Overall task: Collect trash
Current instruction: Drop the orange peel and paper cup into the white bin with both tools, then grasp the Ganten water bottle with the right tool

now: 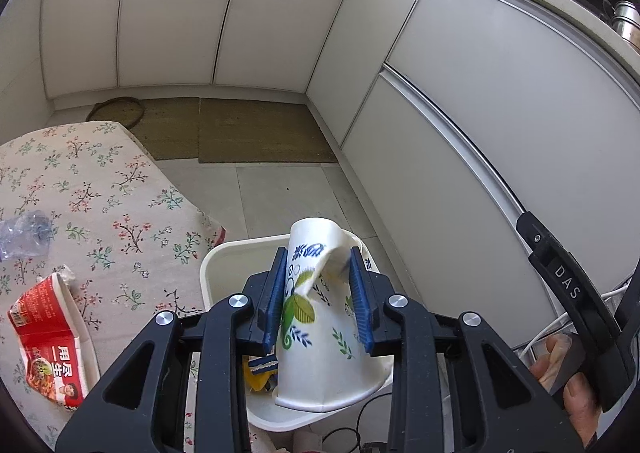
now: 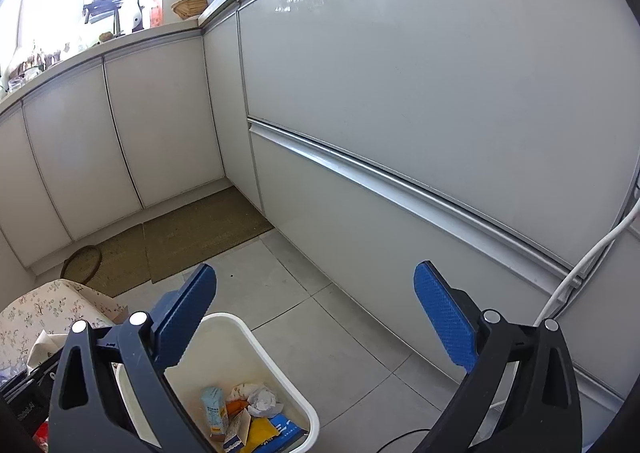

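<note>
Right now the left gripper (image 1: 318,293) has its blue fingers (image 1: 275,295) pinching a crushed paper cup (image 1: 316,317) with a leaf print, held upside down with its rim lowest, directly over the white bin (image 1: 224,269) on the floor. The right gripper (image 2: 316,317) is spread wide and holds nothing; it hangs above the far side of the same bin (image 2: 280,365).

Inside the bin, the right view shows several pieces already collected: a small carton (image 2: 216,409), crumpled paper (image 2: 260,399), and yellow and blue packaging. So part of the job looks done, and the cup seems only a release away from joining them.

Just left of the bin, the table with the floral cloth (image 1: 120,189) bears a torn red noodle wrapper (image 1: 50,337) near its edge and, further along, a squashed clear plastic bottle (image 1: 24,237). Those two appear to be what remains to pick up.

Beyond lie grey floor tiles, brown mats (image 1: 248,133) and white cabinet doors (image 1: 480,73).

Much of the bin's interior is blocked by the cup and fingers in the left view. The bottle is cut off at the frame edge, so whether more trash lies further left cannot be told. The table's near end is hidden behind the gripper bodies.
</note>
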